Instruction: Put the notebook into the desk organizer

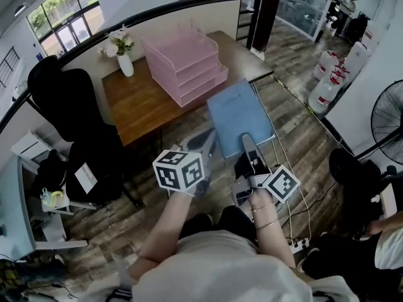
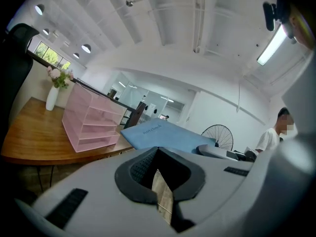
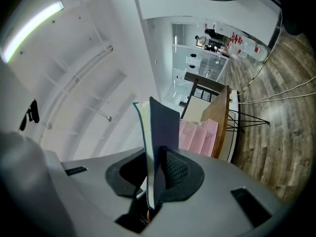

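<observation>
Right gripper [image 1: 247, 145] is clamped on the notebook [image 1: 239, 113], which sticks out flat ahead; desk organizer [image 1: 187, 65] sits ahead-left on the table [image 1: 135, 102]. Left gripper [image 1: 206, 145] looks closed, empty.

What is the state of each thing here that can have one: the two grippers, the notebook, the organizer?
Right gripper: shut on the notebook.
Left gripper: shut, nothing between the jaws.
Notebook: closed, clamped at one edge, not yet in the organizer.
Desk organizer: upright on the desk, trays look empty.
</observation>
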A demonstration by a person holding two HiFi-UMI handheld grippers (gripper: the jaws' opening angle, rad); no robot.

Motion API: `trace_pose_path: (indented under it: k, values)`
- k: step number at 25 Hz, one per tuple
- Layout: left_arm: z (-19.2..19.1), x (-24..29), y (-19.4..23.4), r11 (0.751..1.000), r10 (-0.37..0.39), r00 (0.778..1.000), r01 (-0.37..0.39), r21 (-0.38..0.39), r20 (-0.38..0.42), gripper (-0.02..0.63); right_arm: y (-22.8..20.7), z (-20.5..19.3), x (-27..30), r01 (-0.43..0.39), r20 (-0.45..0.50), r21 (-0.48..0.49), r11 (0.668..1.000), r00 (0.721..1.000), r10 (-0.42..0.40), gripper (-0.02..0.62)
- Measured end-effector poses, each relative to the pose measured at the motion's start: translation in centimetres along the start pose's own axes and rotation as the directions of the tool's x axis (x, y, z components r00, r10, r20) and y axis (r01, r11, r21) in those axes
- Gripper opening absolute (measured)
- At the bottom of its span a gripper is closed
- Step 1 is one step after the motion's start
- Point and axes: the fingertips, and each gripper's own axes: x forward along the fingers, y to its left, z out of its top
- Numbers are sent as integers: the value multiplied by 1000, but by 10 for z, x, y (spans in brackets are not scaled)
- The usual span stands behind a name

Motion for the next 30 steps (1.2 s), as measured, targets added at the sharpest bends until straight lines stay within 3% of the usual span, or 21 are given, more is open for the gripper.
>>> trace_pose_path:
  k: [9, 18, 30]
  values:
    - [8, 27, 42, 997, 69, 998, -69, -24, -5, 2, -32, 4, 49, 3, -64, 44, 999, 998, -1, 72]
    - [62, 82, 90, 988, 156, 985, -157, -1, 69, 2, -42, 38, 154, -113, -150, 63, 992, 981, 121, 72]
    - [112, 123, 144, 948, 317, 929, -313, -48, 190, 2, -64, 57, 254, -197, -280, 134, 971, 932, 228, 72]
